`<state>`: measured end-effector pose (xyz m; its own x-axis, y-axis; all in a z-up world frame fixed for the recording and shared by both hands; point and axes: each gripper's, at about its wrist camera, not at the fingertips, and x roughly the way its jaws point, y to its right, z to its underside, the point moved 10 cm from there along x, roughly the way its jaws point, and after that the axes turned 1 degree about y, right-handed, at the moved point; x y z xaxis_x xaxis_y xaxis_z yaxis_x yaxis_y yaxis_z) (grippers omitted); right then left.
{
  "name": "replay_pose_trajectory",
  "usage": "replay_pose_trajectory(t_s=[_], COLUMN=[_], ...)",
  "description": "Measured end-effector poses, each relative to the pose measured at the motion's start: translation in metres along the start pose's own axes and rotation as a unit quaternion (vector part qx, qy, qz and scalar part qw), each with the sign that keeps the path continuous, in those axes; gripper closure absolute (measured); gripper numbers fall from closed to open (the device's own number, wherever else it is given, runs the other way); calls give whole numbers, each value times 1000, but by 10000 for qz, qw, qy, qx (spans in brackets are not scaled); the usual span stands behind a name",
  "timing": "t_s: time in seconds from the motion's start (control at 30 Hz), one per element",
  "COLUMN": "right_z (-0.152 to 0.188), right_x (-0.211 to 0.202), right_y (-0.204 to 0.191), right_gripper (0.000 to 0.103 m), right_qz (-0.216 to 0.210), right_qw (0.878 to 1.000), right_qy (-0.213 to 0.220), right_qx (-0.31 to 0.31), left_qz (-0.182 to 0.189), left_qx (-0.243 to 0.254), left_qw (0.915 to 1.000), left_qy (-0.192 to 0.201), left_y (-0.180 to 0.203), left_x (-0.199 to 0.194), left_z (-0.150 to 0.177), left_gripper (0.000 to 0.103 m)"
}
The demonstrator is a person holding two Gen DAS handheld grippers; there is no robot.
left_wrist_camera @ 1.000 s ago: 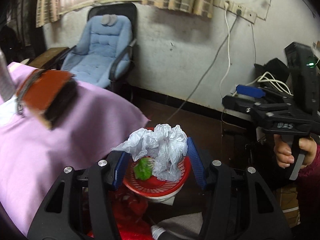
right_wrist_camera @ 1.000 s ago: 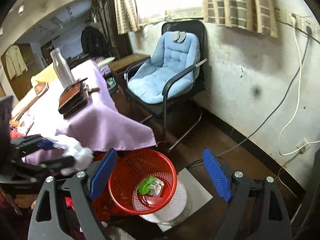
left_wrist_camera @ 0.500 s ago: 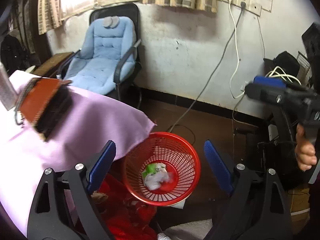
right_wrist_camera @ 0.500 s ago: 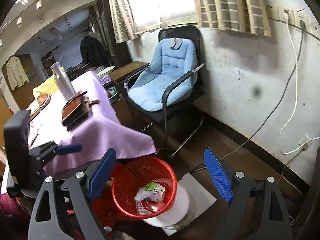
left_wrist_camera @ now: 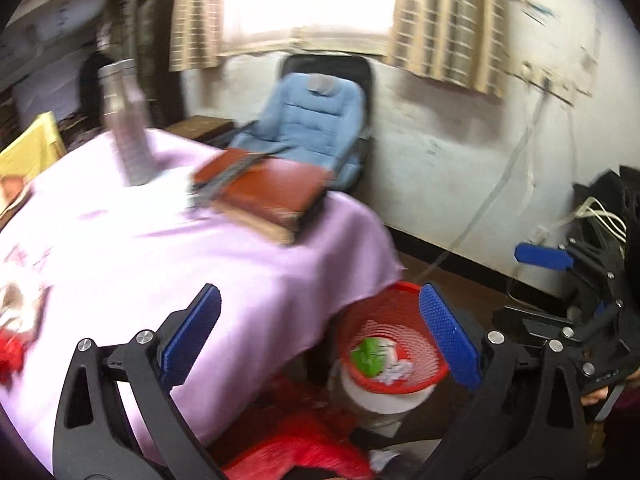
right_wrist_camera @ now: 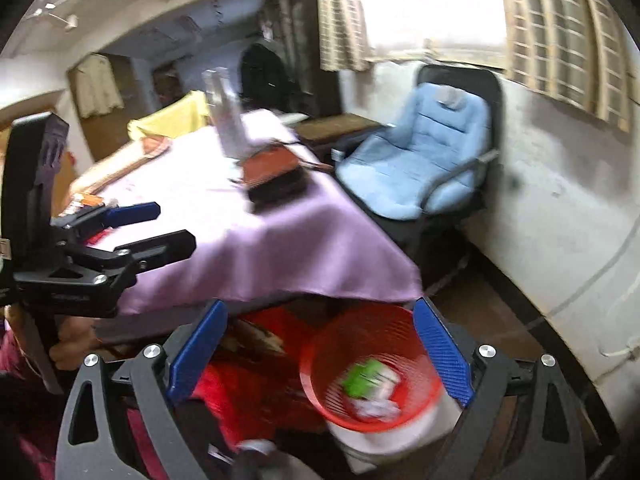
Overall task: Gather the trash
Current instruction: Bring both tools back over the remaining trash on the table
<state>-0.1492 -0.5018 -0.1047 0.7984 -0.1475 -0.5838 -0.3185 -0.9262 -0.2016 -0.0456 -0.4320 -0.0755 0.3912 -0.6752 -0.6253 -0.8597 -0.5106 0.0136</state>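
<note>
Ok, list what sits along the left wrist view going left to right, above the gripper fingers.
Yellow cloth → metal bottle → red-brown books → blue padded chair → white cable on the wall → right gripper.

Crumpled white paper (left_wrist_camera: 394, 372) and a green wrapper (left_wrist_camera: 368, 357) lie inside the upright red mesh basket (left_wrist_camera: 404, 300).

basket (right_wrist_camera: 372, 344) red | tablecloth (left_wrist_camera: 200, 256) lilac | chair cushion (right_wrist_camera: 424, 160) blue | curtains (left_wrist_camera: 444, 20) checked

Motion blur smears the trash (right_wrist_camera: 370, 386) inside the red basket (right_wrist_camera: 320, 344), unidentifiable beyond green and white
</note>
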Motion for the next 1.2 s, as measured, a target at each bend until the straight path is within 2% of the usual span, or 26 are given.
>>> replay_pose_trajectory(t_s=[0.07,0.17,0.33,0.43,0.63,0.73,0.83,0.97,1.13,1.2], right_z=[-9,-27,-52,-61,-76,-79,-83,-85,-85,-85], right_x=[8,22,43,62,109,134,159,188,207,210], right_y=[-22,-75,-153,-196,-262,-289,-305,-316,-318,-317], right_gripper=[10,10,8,7,7,7,7,7,7,7], right_qz=[-246,-741,-1358,-1680,-1911,-2035,-2026,-1966,-1813,-1953], right_qw=[9997,9971,9899,9845,9787,9757,9754,9771,9805,9783], right_qy=[16,43,55,7,-95,-215,-293,-393,-361,-472], right_qx=[-18,-195,-403,-507,-741,-783,-817,-718,-661,-504], left_qz=[-176,-443,-1078,-1494,-2242,-2570,-2711,-2665,-2433,-2456], left_qx=[-220,-446,-1035,-1393,-2037,-2229,-2349,-2416,-2231,-2109], left_qw=[9995,9977,9875,9773,9518,9395,9330,9329,9438,9460], left_qy=[121,258,496,559,479,391,281,191,181,167], left_y=[-32,-73,-164,-220,-325,-367,-396,-413,-413,-414], left_x=[-19,-42,-86,-107,-145,-160,-167,-160,-139,-132], left_z=[4,9,22,36,77,95,105,108,99,95], left_gripper=[7,7,7,7,7,7,7,7,7,7])
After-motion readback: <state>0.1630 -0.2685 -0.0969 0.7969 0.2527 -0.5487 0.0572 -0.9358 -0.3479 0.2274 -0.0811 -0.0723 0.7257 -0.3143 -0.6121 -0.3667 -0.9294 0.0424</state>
